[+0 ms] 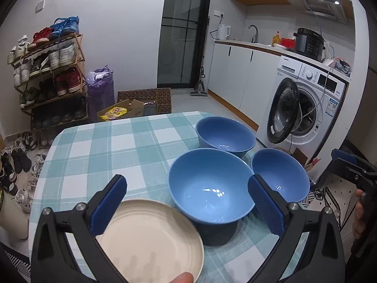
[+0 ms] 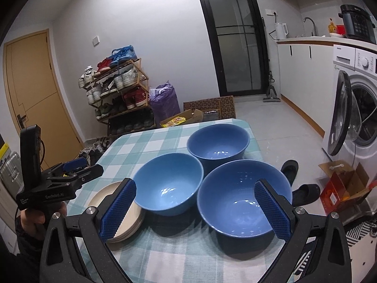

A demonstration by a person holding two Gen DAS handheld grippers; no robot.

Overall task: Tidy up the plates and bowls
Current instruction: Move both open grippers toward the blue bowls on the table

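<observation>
The cream plates (image 2: pixel 122 214) were already gathered into one stack at the near left of the checked table (image 1: pixel 94 146), their number not countable; three blue bowls (image 2: pixel 169 184) were left unnested just beside it. Left gripper (image 1: pixel 187 202) and right gripper (image 2: pixel 195 208) were held wide apart, empty.

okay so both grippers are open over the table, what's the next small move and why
Probably lower the right gripper onto the rim of the nearest bowl and close. Three blue bowls stand apart, unstacked, while the plates already sit in a pile, and both grippers are open and empty.
</observation>
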